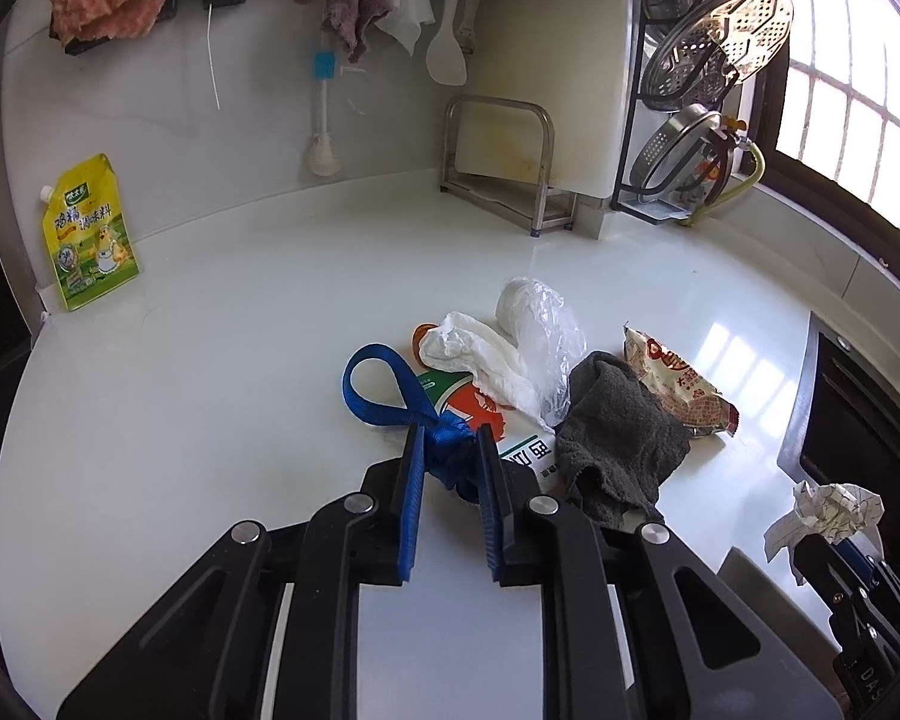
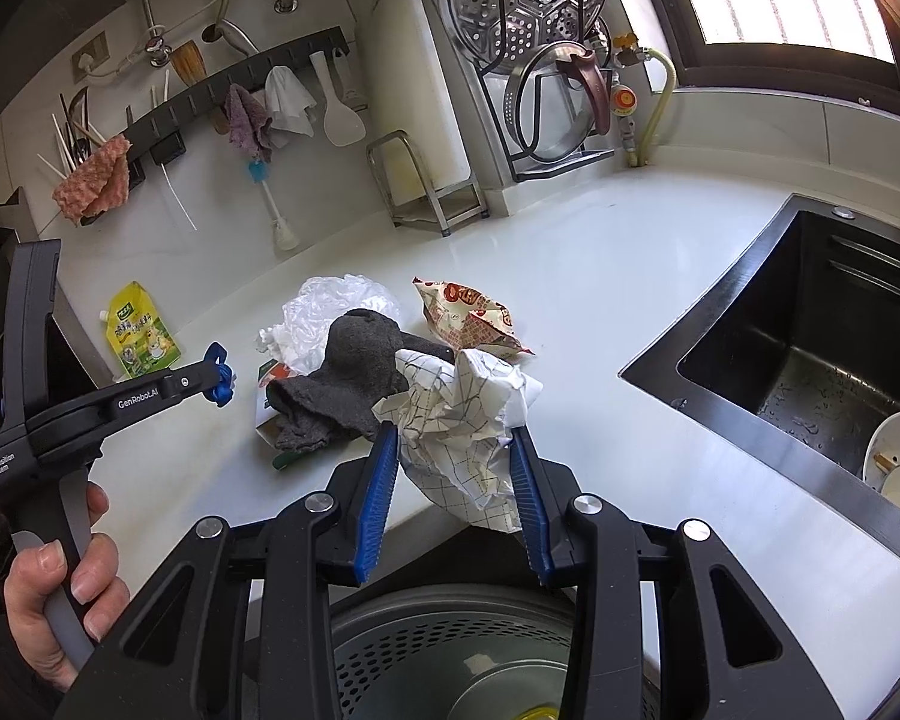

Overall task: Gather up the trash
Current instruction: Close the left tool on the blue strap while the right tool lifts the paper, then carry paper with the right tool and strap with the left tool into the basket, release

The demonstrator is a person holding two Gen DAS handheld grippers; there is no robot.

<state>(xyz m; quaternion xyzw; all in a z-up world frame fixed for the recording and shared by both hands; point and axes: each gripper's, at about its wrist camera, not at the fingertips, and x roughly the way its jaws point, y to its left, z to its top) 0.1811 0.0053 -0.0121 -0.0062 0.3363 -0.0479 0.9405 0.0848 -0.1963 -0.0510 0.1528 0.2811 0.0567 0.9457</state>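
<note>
My left gripper [image 1: 450,438] is shut on a knotted blue strap [image 1: 378,384], whose loop hangs forward just above the white counter [image 1: 210,390]. Beyond it lies a trash pile: a white tissue [image 1: 480,354], a clear plastic bag [image 1: 546,324], a grey rag [image 1: 618,432], a red snack wrapper [image 1: 678,384] and a printed carton [image 1: 468,402] underneath. My right gripper [image 2: 456,438] is shut on a crumpled grid-lined paper [image 2: 468,414], held over the counter's front edge. In the right wrist view a hand holds the left gripper [image 2: 219,381] to the left of the pile.
A yellow seasoning pouch [image 1: 87,234] leans on the back wall at left. A black sink [image 2: 810,348] with bowls opens at right. A perforated grey bin [image 2: 450,660] sits below the counter edge. A steel stand [image 1: 498,162] and a lid rack [image 1: 708,90] occupy the back corner.
</note>
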